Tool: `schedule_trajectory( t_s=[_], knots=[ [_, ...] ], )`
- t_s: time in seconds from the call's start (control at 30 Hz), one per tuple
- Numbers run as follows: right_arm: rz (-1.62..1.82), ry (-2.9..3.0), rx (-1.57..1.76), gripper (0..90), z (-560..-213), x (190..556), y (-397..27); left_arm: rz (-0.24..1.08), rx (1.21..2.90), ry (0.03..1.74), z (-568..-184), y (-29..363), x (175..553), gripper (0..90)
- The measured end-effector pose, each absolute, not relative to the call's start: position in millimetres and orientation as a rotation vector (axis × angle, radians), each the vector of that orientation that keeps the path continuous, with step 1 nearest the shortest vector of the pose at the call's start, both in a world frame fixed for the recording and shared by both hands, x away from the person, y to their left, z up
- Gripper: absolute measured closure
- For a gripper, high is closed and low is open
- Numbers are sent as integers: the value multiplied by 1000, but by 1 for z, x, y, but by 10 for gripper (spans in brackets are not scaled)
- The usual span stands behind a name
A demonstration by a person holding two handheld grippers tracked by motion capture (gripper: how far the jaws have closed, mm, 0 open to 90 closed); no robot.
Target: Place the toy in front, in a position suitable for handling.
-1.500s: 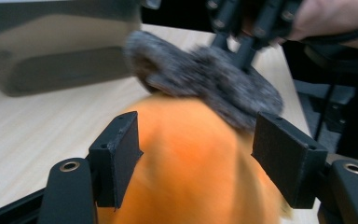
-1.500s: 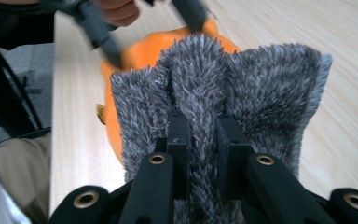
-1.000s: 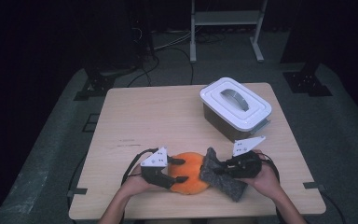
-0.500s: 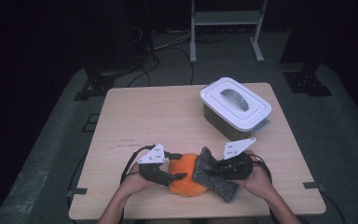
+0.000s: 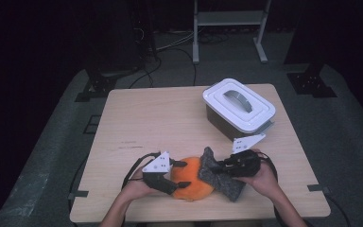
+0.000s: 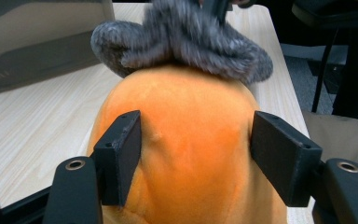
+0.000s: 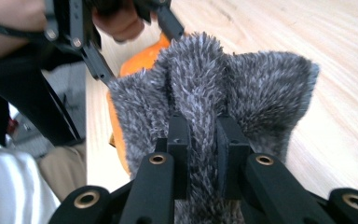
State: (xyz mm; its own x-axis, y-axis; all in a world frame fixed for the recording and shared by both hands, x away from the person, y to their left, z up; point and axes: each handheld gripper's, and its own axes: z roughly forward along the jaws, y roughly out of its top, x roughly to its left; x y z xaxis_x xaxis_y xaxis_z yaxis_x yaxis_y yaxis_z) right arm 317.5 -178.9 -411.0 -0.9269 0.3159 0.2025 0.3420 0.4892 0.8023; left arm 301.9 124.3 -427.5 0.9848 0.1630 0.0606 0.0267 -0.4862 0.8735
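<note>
An orange plush toy lies near the table's front edge, with a grey furry part at its right end. My left gripper straddles the orange body. Its pads rest against both flanks, and the jaws have just been opening with the plush still between them. My right gripper comes in from the right. It is shut on a fold of the grey fur, which is pinched between its fingers. In the right gripper view the orange body peeks out behind the fur.
A grey box with a white handled lid stands at the table's back right, close behind my right hand. Bare light wood stretches across the table's left and middle. Dark floor with stands and cables surrounds the table.
My right gripper has shifted slightly to the left with the grey fur in it. My left hand has stayed put on the orange body.
</note>
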Motion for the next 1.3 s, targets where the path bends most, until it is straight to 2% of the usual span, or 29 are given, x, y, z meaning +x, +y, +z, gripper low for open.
schedule_trajectory(
  t_s=[0.13, 0.17, 0.27, 0.33, 0.37, 0.43, 0.5, 0.7, 0.8, 1.13, 1.3],
  knots=[
    [-1419, -2735, -569, 776, -413, 314, -174, 137, 2054, 181, -420, 128, 306, 250],
    [-1400, -2749, -560, 777, -414, 310, -175, 150, 2064, 231, -416, 129, 308, 171],
    [-1382, -2755, -543, 776, -416, 307, -178, 145, 2094, 269, -419, 130, 310, 120],
    [-1375, -2754, -539, 775, -417, 304, -182, 91, 2100, 278, -423, 130, 312, 142],
    [-1353, -2747, -538, 775, -417, 303, -186, 78, 2104, 258, -425, 128, 311, 243],
    [-1340, -2743, -536, 775, -417, 303, -187, 102, 2106, 219, -424, 125, 307, 275],
    [-1334, -2737, -554, 783, -413, 304, -191, 123, 2115, 194, -422, 123, 306, 370],
    [-1488, -2728, -539, 784, -397, 304, -176, 151, 2109, 112, -423, 119, 301, 408],
    [-1479, -2725, -532, 784, -401, 307, -174, 167, 2123, 103, -422, 121, 301, 426],
    [-1333, -2712, -715, 782, -425, 316, -211, 167, 2118, 95, -422, 123, 300, 431],
    [-1518, -2648, -654, 782, -406, 315, -199, 185, 2119, 57, -420, 119, 299, 437]
  ],
)
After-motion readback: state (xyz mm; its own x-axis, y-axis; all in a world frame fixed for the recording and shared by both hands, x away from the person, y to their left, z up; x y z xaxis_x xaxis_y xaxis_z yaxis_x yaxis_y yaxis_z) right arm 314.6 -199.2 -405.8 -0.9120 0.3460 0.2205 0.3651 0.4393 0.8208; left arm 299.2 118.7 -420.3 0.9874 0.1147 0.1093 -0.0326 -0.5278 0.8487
